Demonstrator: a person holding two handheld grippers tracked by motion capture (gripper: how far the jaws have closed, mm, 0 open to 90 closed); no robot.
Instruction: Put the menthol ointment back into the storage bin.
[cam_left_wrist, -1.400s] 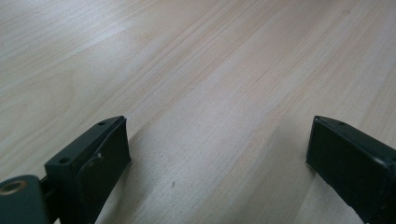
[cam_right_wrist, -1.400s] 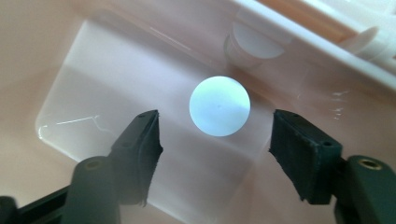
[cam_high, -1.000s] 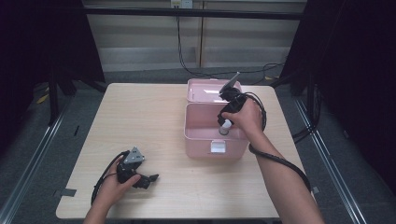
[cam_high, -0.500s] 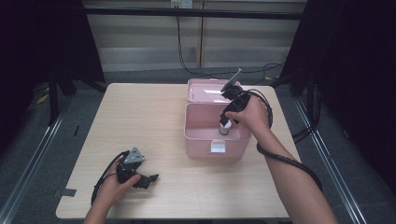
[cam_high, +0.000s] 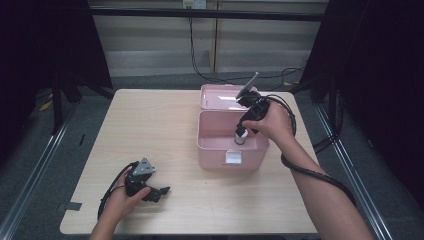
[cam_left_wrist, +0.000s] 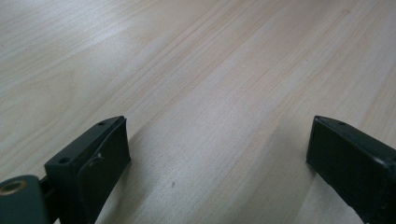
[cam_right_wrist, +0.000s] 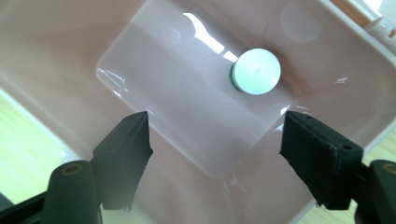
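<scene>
The right gripper is held over the open pink box, which stands at about 2 o'clock from the middle of the wooden surface, its lid folded back at 12 o'clock. In the right gripper view the right gripper is seen pointing down into the pink box, its fingers spread wide with nothing gripped, having just been opening. A small white-capped bottle is seen standing on the box floor, apart from the fingers, at about 1 o'clock from the gap between them and nearer the right-hand finger. The left gripper is rested on the surface at about 7 o'clock, its fingers wide apart over bare wood.
</scene>
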